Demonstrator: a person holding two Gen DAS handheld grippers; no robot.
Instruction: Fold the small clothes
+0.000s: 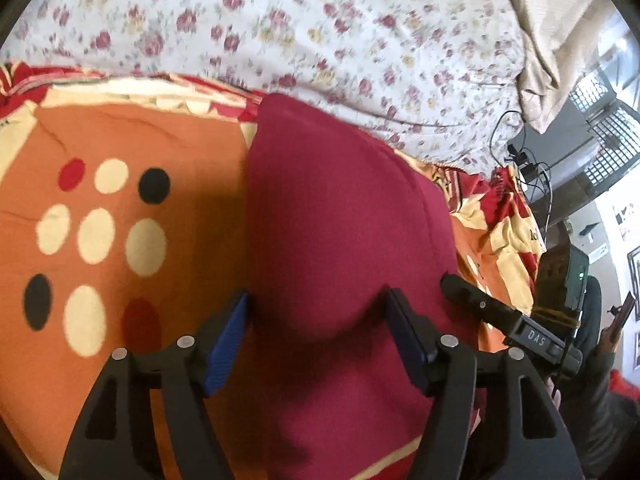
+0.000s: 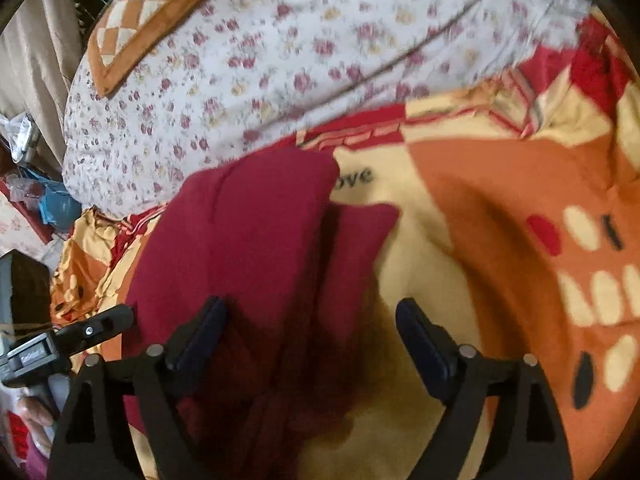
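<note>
A dark red garment lies folded into a long strip on an orange spotted blanket. My left gripper is open and hovers just above the garment's near part, jaws spread across its width. The right gripper shows at its right side, over the garment's edge. In the right wrist view the same garment lies left of centre with a flap sticking out to the right. My right gripper is open above its near right edge, holding nothing. The left gripper shows at far left.
A white flowered sheet covers the bed beyond the blanket. A checked orange cushion lies at the far left corner. Cables and a small device sit at the bed's right edge. Clutter lies on the floor at left.
</note>
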